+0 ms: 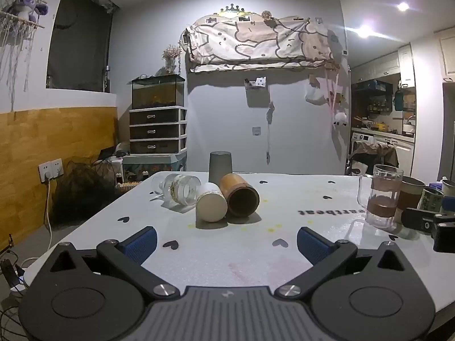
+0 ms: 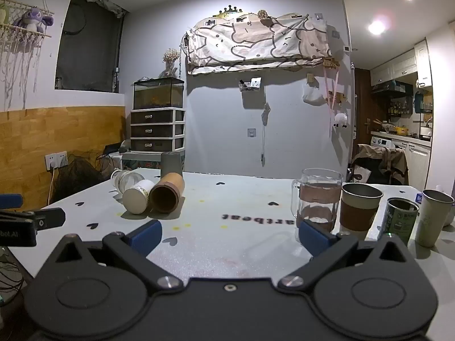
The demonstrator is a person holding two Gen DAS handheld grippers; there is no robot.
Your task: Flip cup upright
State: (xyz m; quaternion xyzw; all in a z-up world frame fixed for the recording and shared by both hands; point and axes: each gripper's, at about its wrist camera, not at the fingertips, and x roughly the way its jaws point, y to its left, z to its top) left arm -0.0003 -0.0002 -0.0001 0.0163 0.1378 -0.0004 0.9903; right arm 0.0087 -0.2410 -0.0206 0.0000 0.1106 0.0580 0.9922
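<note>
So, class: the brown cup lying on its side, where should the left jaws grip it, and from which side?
Grip the brown cup across its round body, near the open mouth that faces the left gripper. Come from above, since the white cup touches its left flank. The jaws stand open.

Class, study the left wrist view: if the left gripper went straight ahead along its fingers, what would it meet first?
Probably the white cup lying on its side, touching the brown cup. The left gripper is open over bare table; depth is uncertain.
</note>
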